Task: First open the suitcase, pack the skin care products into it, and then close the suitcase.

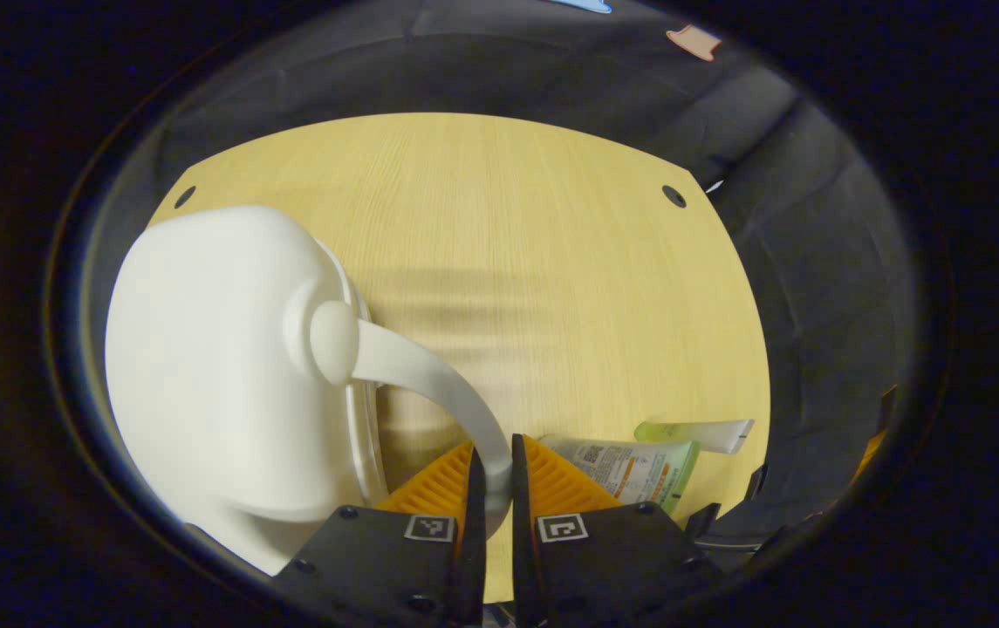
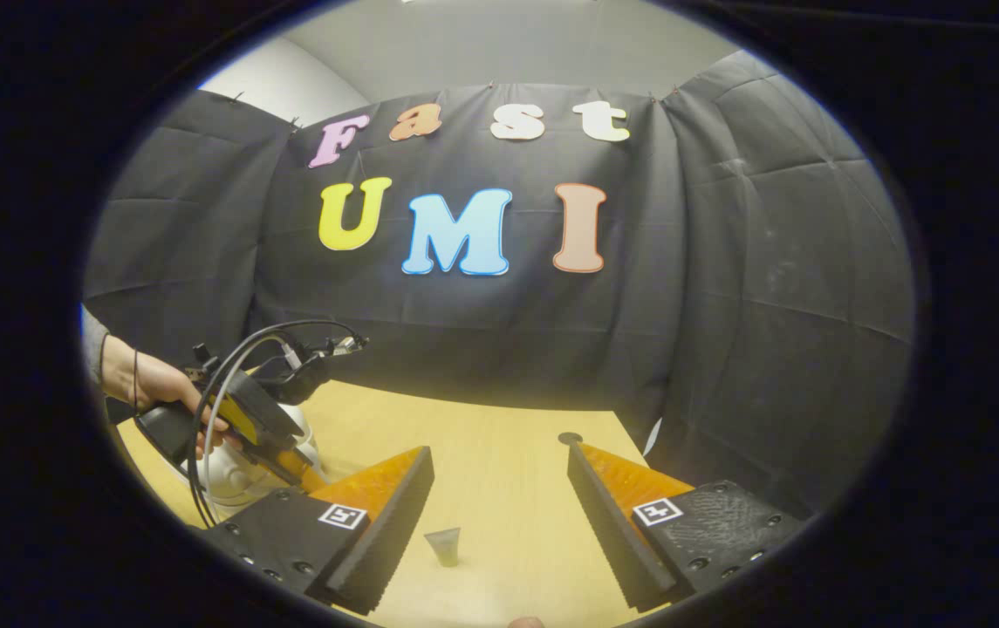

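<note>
So the left gripper [image 1: 499, 475] is clamped tight on the curved white handle [image 1: 429, 375] of the white suitcase [image 1: 229, 366], which sits on the left side of the wooden table [image 1: 551, 262]. Two skin care tubes [image 1: 639, 467] lie on the table just right of the fingers. The right gripper [image 2: 499, 497] hangs above the table with its jaws spread wide, holding nothing, a small grey cap [image 2: 444, 545] between them.

A pale wooden table [image 1: 551, 279] spreads out ahead of the left tongs, with a small dark round hole [image 1: 673, 195] near its far right corner and another [image 1: 184, 196] near its far left corner. Black cloth [image 2: 752, 288] hangs behind the table, beyond the right tongs.
</note>
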